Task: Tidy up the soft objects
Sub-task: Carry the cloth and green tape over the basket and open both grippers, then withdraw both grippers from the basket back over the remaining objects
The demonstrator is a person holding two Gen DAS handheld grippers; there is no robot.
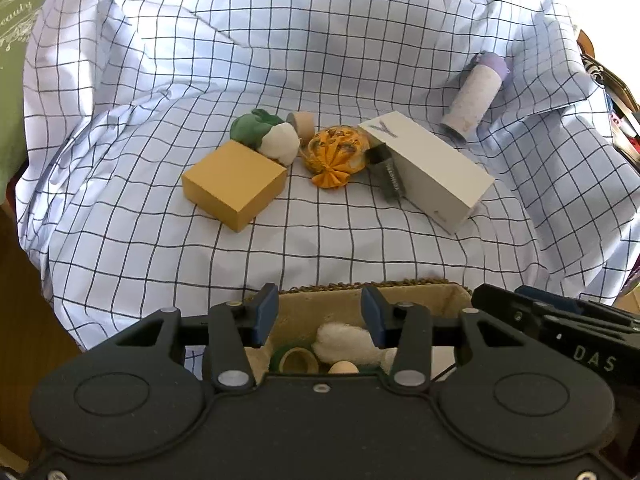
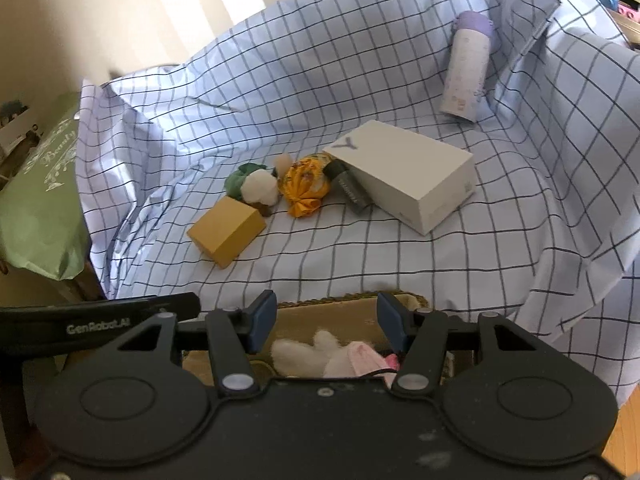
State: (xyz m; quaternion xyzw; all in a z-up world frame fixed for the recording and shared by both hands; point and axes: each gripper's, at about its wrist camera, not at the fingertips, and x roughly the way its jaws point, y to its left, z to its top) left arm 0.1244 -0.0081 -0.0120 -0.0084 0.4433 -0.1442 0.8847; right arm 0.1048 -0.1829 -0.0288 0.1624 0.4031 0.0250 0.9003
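Observation:
On the checked sheet [image 1: 320,240] lie an orange fabric pouch [image 1: 336,152] [image 2: 304,184], a green soft piece [image 1: 252,126] [image 2: 238,178] and a white soft ball [image 1: 280,144] [image 2: 260,190]. A lined woven basket [image 1: 360,290] [image 2: 344,304] sits at the near edge. It holds a white fluffy toy [image 1: 344,344] [image 2: 316,350], a pink piece [image 2: 364,354], a tape ring [image 1: 296,360] and a wooden egg [image 1: 343,368]. My left gripper [image 1: 319,316] hovers over the basket, open and holding nothing. My right gripper [image 2: 328,320] hangs open beside it, also holding nothing.
A tan box [image 1: 236,184] [image 2: 226,232], a white box [image 1: 428,168] [image 2: 404,176], a dark grey tube [image 1: 388,176] [image 2: 350,192], a small cardboard roll [image 1: 302,122] and a purple-capped bottle [image 1: 476,92] [image 2: 466,68] lie among the soft things. A green bag [image 2: 40,200] lies left of the sheet.

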